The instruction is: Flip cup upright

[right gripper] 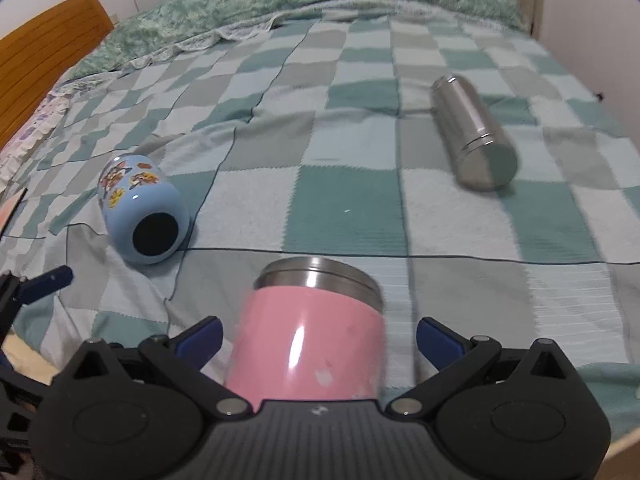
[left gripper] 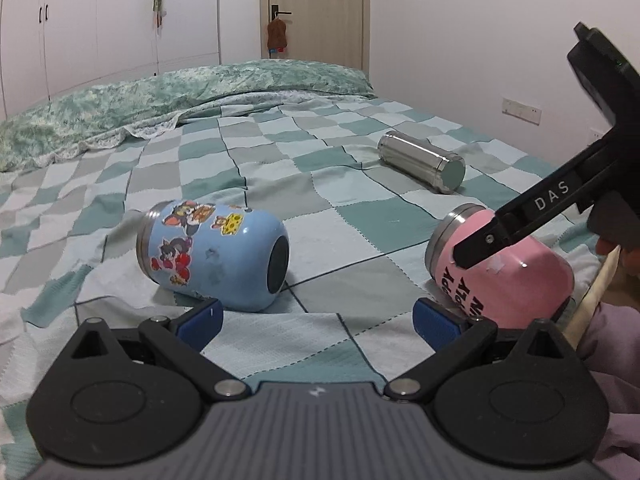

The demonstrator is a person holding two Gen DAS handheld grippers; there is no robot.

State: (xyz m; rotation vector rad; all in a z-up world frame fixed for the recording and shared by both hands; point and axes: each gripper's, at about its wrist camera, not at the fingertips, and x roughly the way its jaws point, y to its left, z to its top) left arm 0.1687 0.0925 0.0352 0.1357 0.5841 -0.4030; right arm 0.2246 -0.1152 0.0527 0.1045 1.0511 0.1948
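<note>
Straddling the tipped pink cup (right gripper: 308, 332), my right gripper (right gripper: 320, 338) jaws gape wide, not gripping; left gripper (left gripper: 316, 316) jaws open, empty, blue cup (left gripper: 212, 254) just ahead-left.

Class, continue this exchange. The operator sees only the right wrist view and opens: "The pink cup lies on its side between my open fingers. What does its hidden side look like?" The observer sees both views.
Observer: The pink cup has black lettering low on the side that faces the left gripper.
Operator: I see only one blue finger of that gripper. Is it open?
Observer: Yes, it is wide open and holds nothing.
Operator: What stands beyond the far end of the bed?
Observer: A closed door, with something brown hanging from its handle.
</note>
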